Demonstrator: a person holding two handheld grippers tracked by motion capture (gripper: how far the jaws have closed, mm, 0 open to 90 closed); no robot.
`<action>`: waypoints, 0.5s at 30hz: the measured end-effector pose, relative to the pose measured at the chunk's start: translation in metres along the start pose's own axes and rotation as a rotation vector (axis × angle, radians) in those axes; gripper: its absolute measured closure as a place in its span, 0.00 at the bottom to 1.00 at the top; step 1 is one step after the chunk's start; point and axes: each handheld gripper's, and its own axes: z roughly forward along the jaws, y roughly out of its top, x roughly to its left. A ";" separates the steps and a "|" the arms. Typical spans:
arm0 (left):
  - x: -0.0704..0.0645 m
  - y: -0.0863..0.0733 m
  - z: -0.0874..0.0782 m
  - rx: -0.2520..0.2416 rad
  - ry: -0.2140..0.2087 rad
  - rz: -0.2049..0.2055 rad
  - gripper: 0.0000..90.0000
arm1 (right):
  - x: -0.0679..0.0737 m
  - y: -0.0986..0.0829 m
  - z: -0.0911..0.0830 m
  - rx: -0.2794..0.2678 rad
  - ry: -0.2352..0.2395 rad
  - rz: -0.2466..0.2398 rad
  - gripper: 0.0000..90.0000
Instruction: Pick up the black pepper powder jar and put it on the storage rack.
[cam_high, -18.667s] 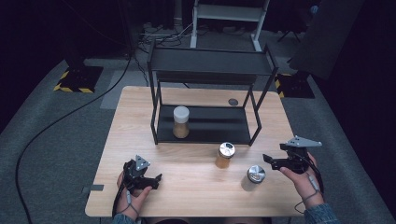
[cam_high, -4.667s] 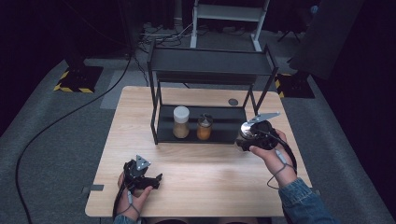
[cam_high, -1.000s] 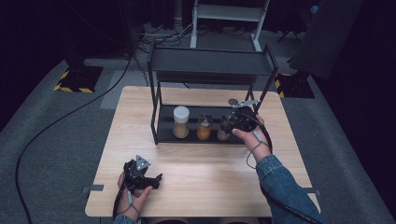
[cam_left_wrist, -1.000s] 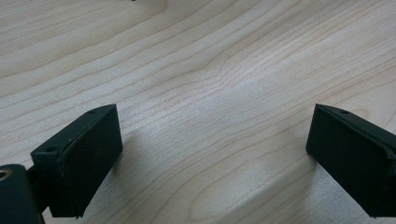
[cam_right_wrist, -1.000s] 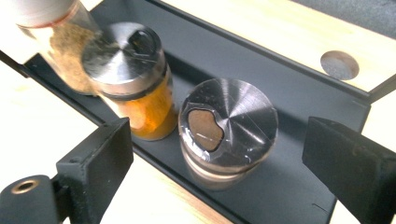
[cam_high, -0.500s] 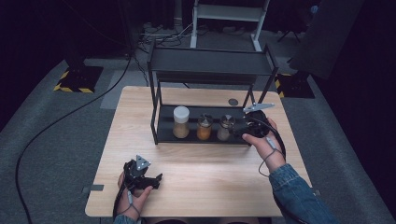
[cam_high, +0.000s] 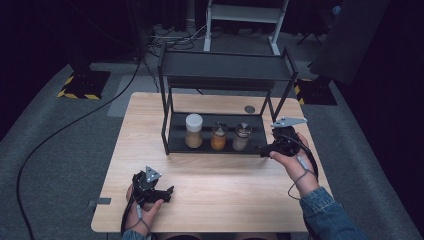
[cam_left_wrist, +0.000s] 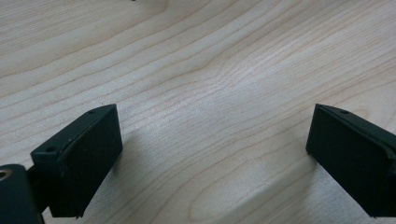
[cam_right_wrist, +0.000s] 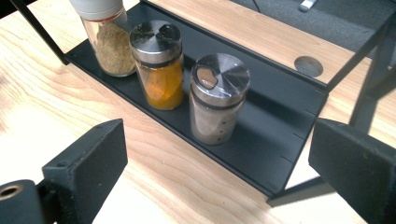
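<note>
Right gripper view — jar (cam_right_wrist: 218, 105) between spread jaws

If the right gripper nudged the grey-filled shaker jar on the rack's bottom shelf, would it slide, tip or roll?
The shaker jar stands upright, taller than wide, so a high push would probably tip it. Its glass-like wall and metal lid look smooth, likely slippery between the pads. On its side, the round body would probably roll along the shelf.
</note>
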 end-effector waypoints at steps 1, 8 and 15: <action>0.000 0.000 0.000 -0.003 0.000 -0.004 0.04 | 0.000 -0.001 -0.001 0.001 -0.003 0.002 0.05; 0.000 0.000 0.000 -0.003 0.000 -0.004 0.04 | -0.002 -0.014 -0.005 -0.005 0.001 0.022 0.05; 0.000 -0.001 0.000 -0.004 0.000 -0.003 0.04 | -0.002 -0.025 -0.004 -0.005 0.008 0.027 0.05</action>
